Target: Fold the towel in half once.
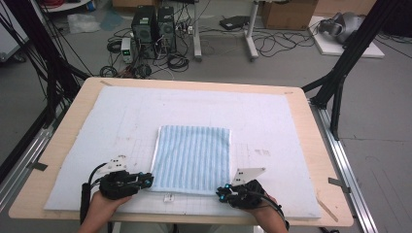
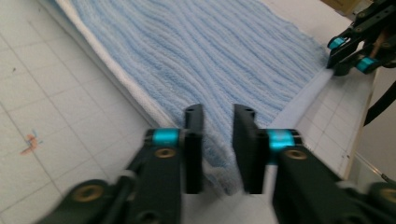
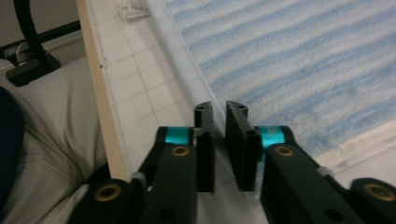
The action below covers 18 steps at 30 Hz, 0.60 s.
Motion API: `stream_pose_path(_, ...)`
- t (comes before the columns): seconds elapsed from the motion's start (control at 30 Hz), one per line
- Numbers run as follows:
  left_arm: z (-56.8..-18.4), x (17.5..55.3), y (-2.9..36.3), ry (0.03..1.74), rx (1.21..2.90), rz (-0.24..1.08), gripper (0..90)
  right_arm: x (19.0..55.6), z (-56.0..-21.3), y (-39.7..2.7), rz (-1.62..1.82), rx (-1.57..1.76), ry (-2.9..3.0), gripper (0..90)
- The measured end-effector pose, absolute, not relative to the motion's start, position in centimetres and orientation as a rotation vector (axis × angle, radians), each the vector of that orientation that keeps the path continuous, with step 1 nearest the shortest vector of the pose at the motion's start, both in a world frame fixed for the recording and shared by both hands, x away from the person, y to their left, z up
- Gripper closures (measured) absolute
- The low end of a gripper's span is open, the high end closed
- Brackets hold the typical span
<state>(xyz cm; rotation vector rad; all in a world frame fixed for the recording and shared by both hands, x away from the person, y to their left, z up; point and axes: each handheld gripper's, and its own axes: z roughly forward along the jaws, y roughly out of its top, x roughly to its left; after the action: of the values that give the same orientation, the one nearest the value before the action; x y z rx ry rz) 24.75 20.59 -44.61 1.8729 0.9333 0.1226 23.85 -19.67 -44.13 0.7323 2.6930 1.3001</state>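
Wooden desk (image 1: 311, 145) under white gridded mat (image 1: 121, 116); folded blue striped towel (image 1: 193, 158) mid-mat. Left claw (image 1: 149, 181) at towel's 7 o'clock corner, right claw (image 1: 221, 192) at 5 o'clock; both released, towel edge between the parted jaws.

The folded towel (image 1: 193, 158) lies on the mat (image 1: 272, 121), near its near edge; the mat covers the table (image 1: 311, 141).

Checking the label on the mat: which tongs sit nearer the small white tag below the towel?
Left tongs, just left of the tag; right tongs lie farther off to its right.
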Motion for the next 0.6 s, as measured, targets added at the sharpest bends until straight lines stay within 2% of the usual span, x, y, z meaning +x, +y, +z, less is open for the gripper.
stream_pose_path(0.07, -44.4, 25.0, 20.7, 0.933, 1.848, 0.142, 62.8, 24.1, -43.8, -20.1, 1.354, 0.771, 2.648, 66.4)
stream_pose_path(0.17, -43.8, 25.4, 20.9, 0.930, 1.818, 0.170, 61.0, 24.5, -43.4, -20.6, 1.388, 0.822, 2.572, 67.4)
stream_pose_path(0.3, -43.3, 26.3, 20.8, 0.923, 1.801, 0.193, 61.3, 25.4, -43.8, -20.5, 1.308, 0.874, 2.554, 73.2)
stream_pose_path(0.5, -43.3, 28.4, 20.8, 0.925, 1.788, 0.199, 61.3, 26.1, -44.4, -20.7, 1.196, 0.831, 2.645, 72.6)
stream_pose_path(0.6, -43.3, 29.6, 20.7, 0.920, 1.795, 0.202, 61.8, 26.1, -44.3, -20.8, 1.190, 0.800, 2.665, 69.2)
